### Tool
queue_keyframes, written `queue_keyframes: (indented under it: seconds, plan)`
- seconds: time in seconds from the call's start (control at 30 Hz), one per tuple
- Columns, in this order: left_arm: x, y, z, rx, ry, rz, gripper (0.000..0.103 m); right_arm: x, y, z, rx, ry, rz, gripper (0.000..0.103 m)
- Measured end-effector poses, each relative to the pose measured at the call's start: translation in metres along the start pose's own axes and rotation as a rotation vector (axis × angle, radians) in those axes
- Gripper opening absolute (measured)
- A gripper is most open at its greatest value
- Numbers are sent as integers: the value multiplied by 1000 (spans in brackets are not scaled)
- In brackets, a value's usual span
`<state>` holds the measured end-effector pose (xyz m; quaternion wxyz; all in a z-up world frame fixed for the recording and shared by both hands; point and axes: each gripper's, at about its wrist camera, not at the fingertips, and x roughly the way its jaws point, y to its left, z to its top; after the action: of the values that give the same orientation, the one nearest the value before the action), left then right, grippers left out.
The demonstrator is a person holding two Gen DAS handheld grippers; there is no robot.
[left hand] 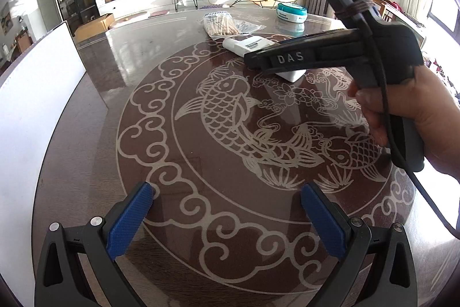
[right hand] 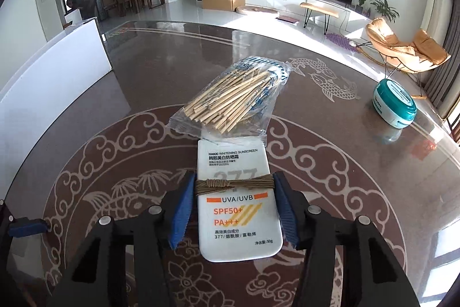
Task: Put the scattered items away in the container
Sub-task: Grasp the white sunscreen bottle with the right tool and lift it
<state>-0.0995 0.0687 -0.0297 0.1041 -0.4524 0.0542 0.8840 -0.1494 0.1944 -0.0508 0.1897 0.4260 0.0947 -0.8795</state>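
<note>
A flat white sunscreen tube (right hand: 238, 209) lies on the brown patterned table (right hand: 143, 76). My right gripper (right hand: 234, 206) has its blue pads on both sides of the tube, about touching it. It also shows in the left wrist view (left hand: 258, 59), low over the tube (left hand: 247, 43). A clear bag of wooden sticks (right hand: 230, 99) lies just beyond the tube. A teal-lidded white jar (right hand: 394, 103) stands at the far right. The white container (right hand: 57, 71) stands at the table's left edge. My left gripper (left hand: 227, 209) is open and empty above the fish pattern.
The white container wall (left hand: 37, 94) fills the left side of the left wrist view. The stick bag (left hand: 221, 23) and jar (left hand: 291, 13) sit at the far side of the table. A cable hangs from the right gripper's handle (left hand: 402, 134).
</note>
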Motion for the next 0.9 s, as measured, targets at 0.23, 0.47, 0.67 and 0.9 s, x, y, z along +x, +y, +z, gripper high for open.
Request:
queue_keyframes:
  seconds: [0.23, 0.47, 0.67, 0.9]
  plan:
    - [0, 0, 0, 1, 0, -1, 103, -53, -4, -65, 26, 1, -25, 54]
    - [-1, 0, -1, 1, 0, -1, 103, -94, -6, -114, 74, 1, -63, 54]
    - [-2, 1, -1, 1, 0, -1, 103, -114, -18, -137, 120, 2, -104, 54]
    - [-2, 1, -1, 2, 0, -1, 103, -122, -24, -143, 144, 3, -131, 54]
